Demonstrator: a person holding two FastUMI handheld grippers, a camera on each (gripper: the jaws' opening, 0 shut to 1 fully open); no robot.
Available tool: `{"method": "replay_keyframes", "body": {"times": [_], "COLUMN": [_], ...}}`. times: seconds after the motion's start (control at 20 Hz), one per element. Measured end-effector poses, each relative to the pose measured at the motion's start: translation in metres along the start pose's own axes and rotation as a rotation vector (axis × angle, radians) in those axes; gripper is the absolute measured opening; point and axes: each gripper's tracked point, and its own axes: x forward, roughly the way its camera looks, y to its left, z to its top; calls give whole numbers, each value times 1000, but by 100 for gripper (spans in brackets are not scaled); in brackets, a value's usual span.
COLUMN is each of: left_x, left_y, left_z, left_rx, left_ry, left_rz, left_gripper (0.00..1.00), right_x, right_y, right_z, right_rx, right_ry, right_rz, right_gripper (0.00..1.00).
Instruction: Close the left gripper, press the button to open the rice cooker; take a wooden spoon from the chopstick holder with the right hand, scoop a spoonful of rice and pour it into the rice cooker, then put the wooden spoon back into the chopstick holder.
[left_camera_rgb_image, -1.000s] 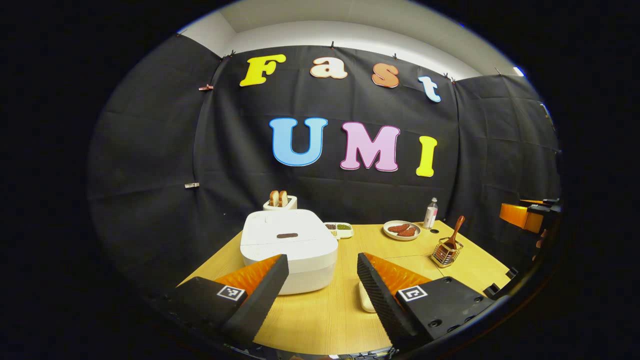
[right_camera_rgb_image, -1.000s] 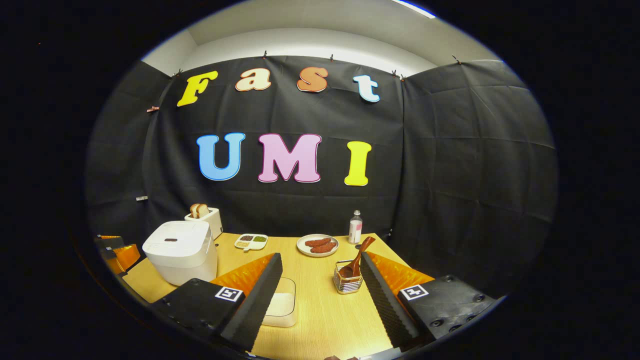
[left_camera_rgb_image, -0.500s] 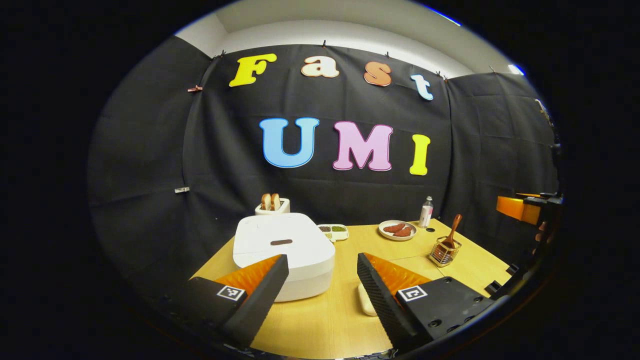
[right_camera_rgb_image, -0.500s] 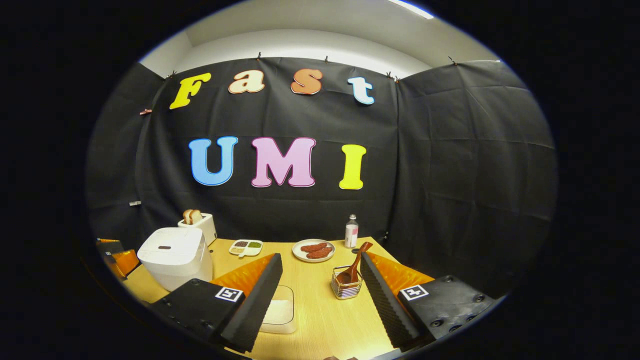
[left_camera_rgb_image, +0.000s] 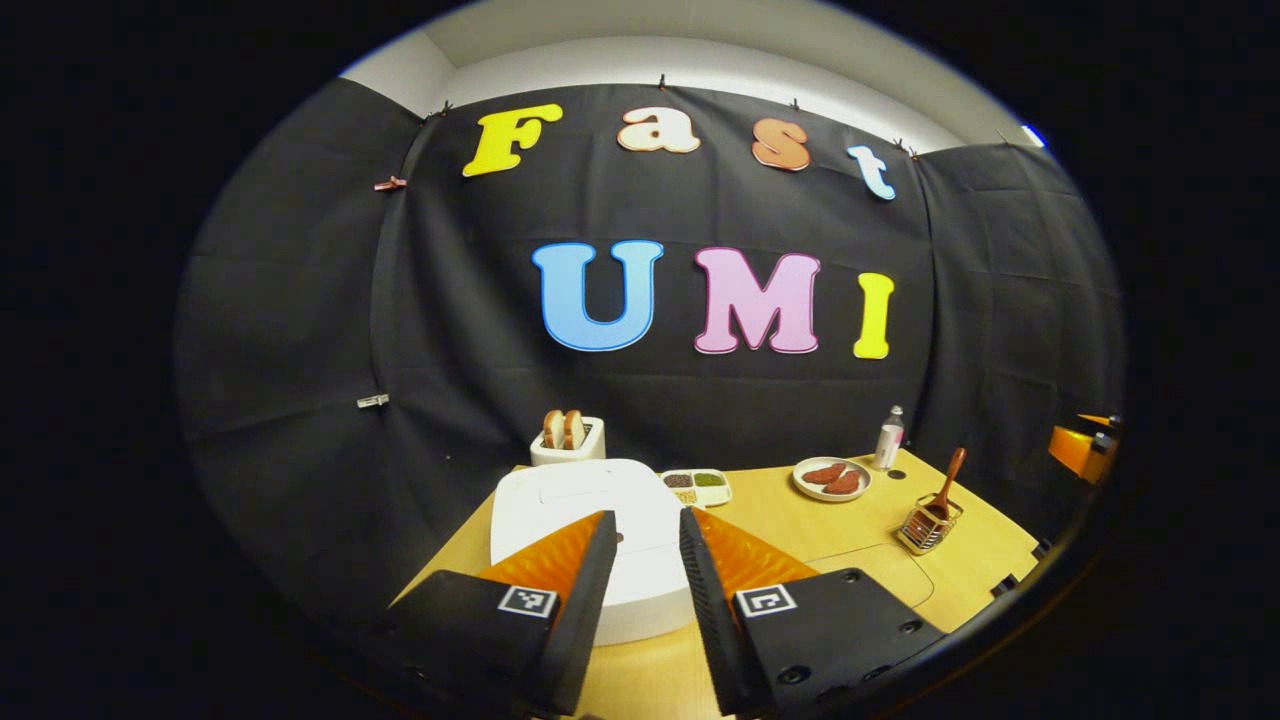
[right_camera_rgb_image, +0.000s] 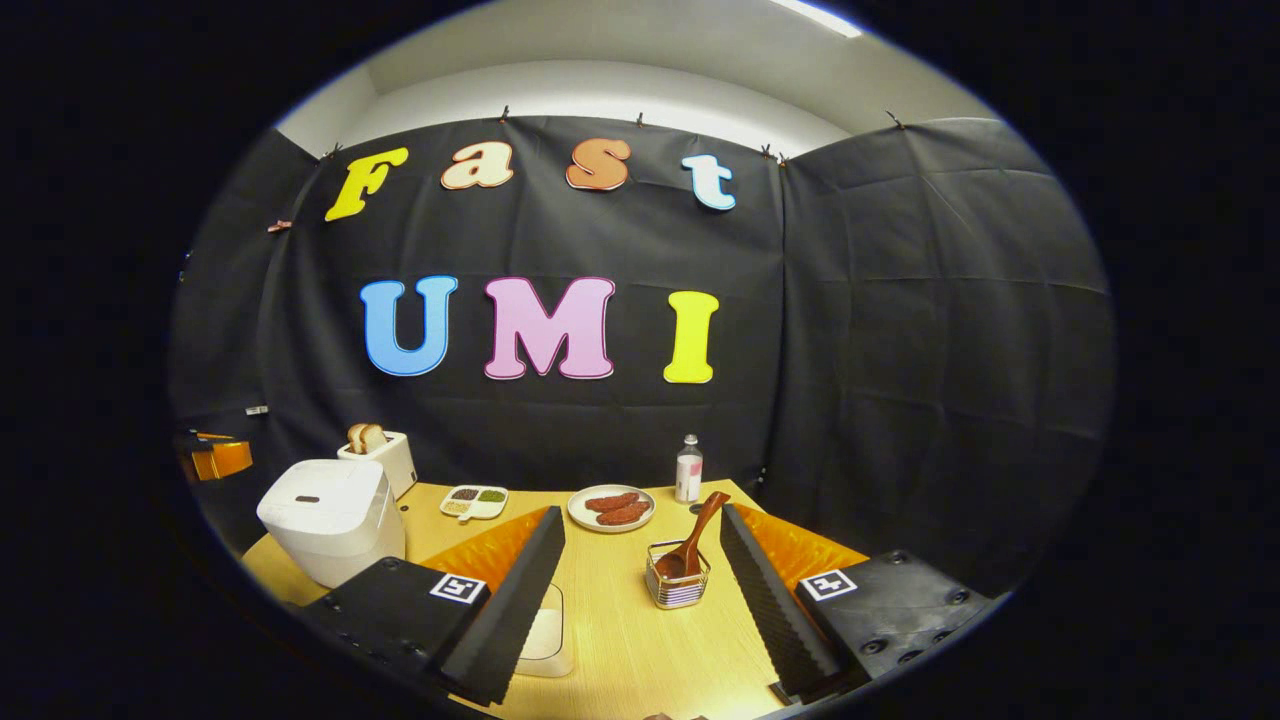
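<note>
The white rice cooker (left_camera_rgb_image: 570, 500) stands lid down on the left of the wooden table; in the right gripper view the rice cooker (right_camera_rgb_image: 325, 515) shows its dark button (right_camera_rgb_image: 306, 498) on top. My left gripper (left_camera_rgb_image: 648, 530) hovers over its front, jaws narrowed to a small gap and holding nothing. A wooden spoon (right_camera_rgb_image: 697, 535) leans in the wire chopstick holder (right_camera_rgb_image: 677, 588), just ahead of my open right gripper (right_camera_rgb_image: 643, 525). A clear box of rice (right_camera_rgb_image: 545, 635) lies by its left finger. In the left gripper view the spoon (left_camera_rgb_image: 947, 482) is far right.
At the back of the table (left_camera_rgb_image: 800, 540) stand a toaster (left_camera_rgb_image: 567, 440) with bread, a divided dish (left_camera_rgb_image: 698, 484), a plate of sausages (left_camera_rgb_image: 831, 477) and a small bottle (left_camera_rgb_image: 888, 438). Black cloth walls close in the back and sides.
My left gripper's jaws have narrowed from wide open to a small gap and it has shifted over the rice cooker. The right gripper has drifted slightly, still open.
</note>
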Motion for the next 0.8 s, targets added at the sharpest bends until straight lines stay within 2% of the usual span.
{"method": "replay_keyframes", "body": {"times": [0.05, 0.1, 0.2, 0.4, 0.5, 0.8], "left_x": [7, 15, 31, 64, 80, 123], "left_y": [2, 3, 11, 27, 21, 27], "left_z": [3, 1, -4, -17, -31, -77], "left_rx": [-8, -15, -36, -88, -114, -140], "left_ry": [4, 14, 47, 96, 155, 319], "left_rz": [0, 1, 8, 53, 16, 6], "left_gripper": [41, 45, 30, 11, 8, 6], "right_x": [2, 4, 7, 17, 24, 37], "right_y": [4, 6, 4, -2, -9, -22], "right_z": [-3, -5, -5, -9, -9, -13], "right_rx": [5, -4, -32, -20, -20, -20], "right_ry": [10, 17, 16, 32, 38, 53], "right_rz": [13, 26, 40, 52, 46, 46], "right_gripper": [98, 98, 98, 98, 98, 98]}}
